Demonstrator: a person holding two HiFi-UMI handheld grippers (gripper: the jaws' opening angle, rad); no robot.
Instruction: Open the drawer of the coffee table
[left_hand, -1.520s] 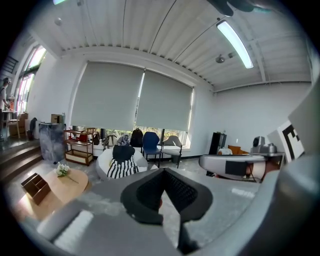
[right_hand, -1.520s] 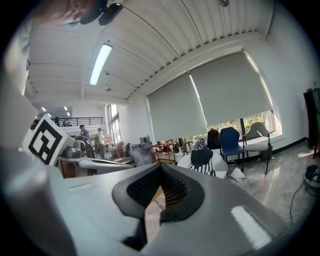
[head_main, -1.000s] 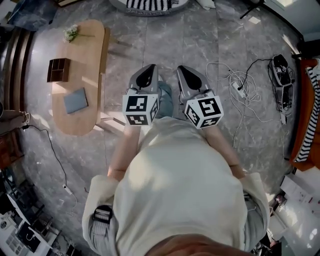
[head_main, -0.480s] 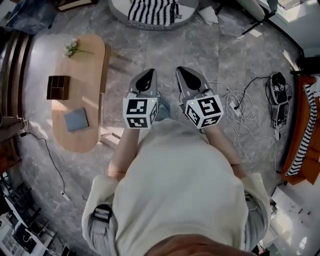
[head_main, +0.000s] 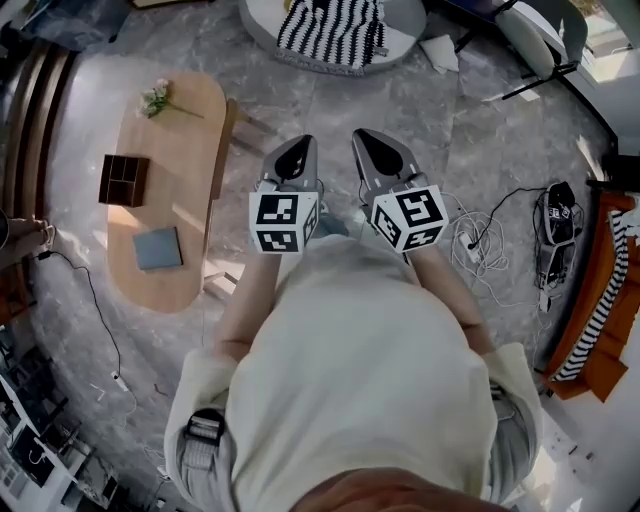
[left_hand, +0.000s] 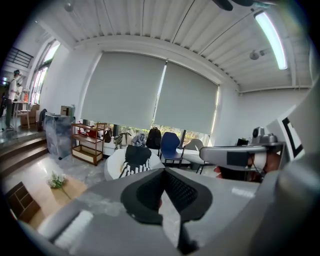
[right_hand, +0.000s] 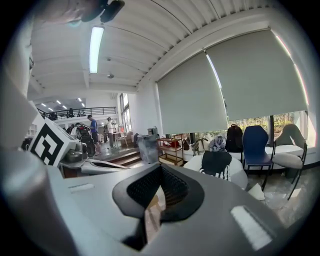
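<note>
Currently both tools are carried in front of my body with nothing in them. The left gripper (head_main: 296, 148) has its jaws pressed together, as its own view confirms (left_hand: 162, 172), and the right gripper (head_main: 371, 141) likewise has its jaws together and empty (right_hand: 160, 170). Compared with a second ago, the head view has advanced across the floor. The striped cushion (head_main: 332, 25) at the top has come further into the picture, and the coffee table (head_main: 190, 170) has slid slightly down and toward the centre. It remains to my left, well apart from both grippers. The grippers themselves hold the same position relative to my torso. The table top carries a brown compartment box (head_main: 124, 180), a blue-grey pad (head_main: 158, 248) and a small bunch of flowers (head_main: 157, 97). Its near end shows at the lower left of the left gripper view (left_hand: 37, 192). I cannot make out the drawer front or its handle from any view. My judgement is that the task is in the approach phase. Before a pull can begin, I must turn toward the table, locate the drawer face and part one set of jaws.
</note>
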